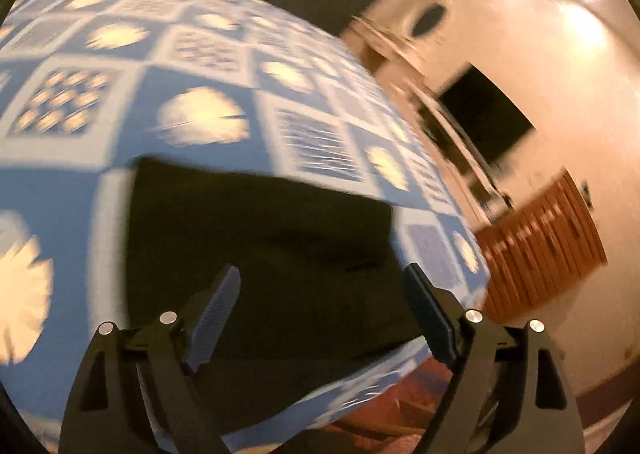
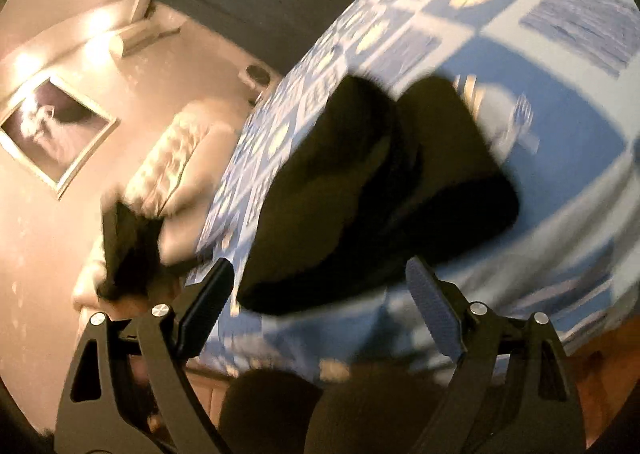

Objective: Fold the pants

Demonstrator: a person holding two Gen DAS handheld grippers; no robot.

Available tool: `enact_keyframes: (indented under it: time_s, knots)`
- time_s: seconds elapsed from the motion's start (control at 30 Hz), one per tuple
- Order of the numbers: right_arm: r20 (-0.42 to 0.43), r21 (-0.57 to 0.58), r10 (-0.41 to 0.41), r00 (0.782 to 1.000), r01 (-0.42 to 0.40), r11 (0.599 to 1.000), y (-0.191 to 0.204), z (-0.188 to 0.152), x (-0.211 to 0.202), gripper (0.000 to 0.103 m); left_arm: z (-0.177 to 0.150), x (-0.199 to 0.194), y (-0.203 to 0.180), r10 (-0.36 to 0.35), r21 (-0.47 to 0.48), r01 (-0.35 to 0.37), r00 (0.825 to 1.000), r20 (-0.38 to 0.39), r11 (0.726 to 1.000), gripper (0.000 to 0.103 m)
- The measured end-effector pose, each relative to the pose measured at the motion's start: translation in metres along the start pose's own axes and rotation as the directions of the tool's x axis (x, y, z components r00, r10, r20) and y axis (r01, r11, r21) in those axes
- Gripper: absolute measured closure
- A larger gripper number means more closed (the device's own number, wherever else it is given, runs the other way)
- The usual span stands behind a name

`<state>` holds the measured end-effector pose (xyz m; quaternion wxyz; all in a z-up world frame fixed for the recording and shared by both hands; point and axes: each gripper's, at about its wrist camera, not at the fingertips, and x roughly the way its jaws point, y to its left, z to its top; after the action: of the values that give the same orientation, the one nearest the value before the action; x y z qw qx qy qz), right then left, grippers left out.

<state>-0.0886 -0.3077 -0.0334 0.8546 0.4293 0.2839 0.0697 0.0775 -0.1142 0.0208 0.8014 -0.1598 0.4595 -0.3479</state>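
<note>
The black pants (image 1: 256, 238) lie flat as a dark folded rectangle on the blue patterned bedspread (image 1: 120, 102). My left gripper (image 1: 324, 306) is open, its jaws wide apart above the near edge of the pants, holding nothing. In the right wrist view the pants (image 2: 360, 206) show as a dark folded bundle on the bedspread (image 2: 560, 134). My right gripper (image 2: 320, 294) is open and empty, hovering over the near end of the bundle. Both views are motion-blurred.
The bed edge (image 1: 440, 358) runs close in front of the left gripper, with wooden floor beyond. A dark TV (image 1: 488, 114) and a wooden cabinet (image 1: 548, 242) stand by the wall. A cushioned headboard (image 2: 176, 162) and a framed picture (image 2: 56, 134) show on the right gripper's left.
</note>
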Motion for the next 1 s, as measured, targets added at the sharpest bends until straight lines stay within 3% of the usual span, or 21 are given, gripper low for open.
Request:
enact_keyframes:
  time_s: [0.1,0.23,0.33,0.37,0.43,0.47,0.67,0.87,0.93,1.0]
  knots:
    - [-0.001,0.049,-0.023,1.0,0.023,0.999,-0.012,0.037,0.001,0.013,-0.015,-0.017,0.046,0.031,-0.123,-0.029,0.999,0.013,0.992,0.02]
    - [-0.041,0.05,-0.056,0.998,0.058,0.997,-0.014,0.07,0.018,0.013,-0.033,-0.018,0.095,0.047,-0.304,-0.051,0.999,-0.022,0.951,0.017]
    - [-0.062,0.013,-0.124,0.99,0.125,0.992,-0.013,0.083,0.034,0.013,-0.039,0.006,0.12,-0.001,-0.463,-0.064,0.99,-0.139,0.884,0.015]
    - [-0.07,0.005,-0.14,0.988,0.141,0.99,-0.013,0.085,0.039,0.013,-0.042,0.01,0.127,-0.038,-0.532,-0.035,0.991,-0.126,0.846,0.013]
    - [-0.099,0.014,-0.156,0.983,0.158,0.987,-0.019,0.089,0.052,0.013,-0.045,0.007,0.133,-0.053,-0.591,-0.012,0.994,-0.092,0.806,0.012]
    - [-0.113,0.032,-0.143,0.983,0.148,0.989,-0.023,0.09,0.057,0.013,-0.045,0.007,0.134,-0.057,-0.599,-0.01,0.994,-0.092,0.8,0.012]
    - [-0.18,0.048,-0.109,0.978,0.12,0.992,-0.026,0.092,0.078,0.013,-0.037,0.005,0.128,-0.037,-0.55,-0.012,0.996,-0.079,0.835,0.012]
    - [-0.28,0.049,-0.074,0.957,0.091,0.995,-0.026,0.088,0.097,0.014,-0.038,0.014,0.122,0.017,-0.466,-0.06,0.995,-0.095,0.883,0.012]
    - [-0.3,0.037,-0.096,0.949,0.112,0.993,-0.026,0.089,0.099,0.024,-0.038,0.015,0.12,0.029,-0.44,-0.069,0.995,-0.097,0.895,0.012]
    - [-0.319,0.017,-0.113,0.941,0.125,0.992,-0.026,0.089,0.1,0.043,-0.039,0.015,0.12,0.035,-0.428,-0.074,0.995,-0.099,0.901,0.012]
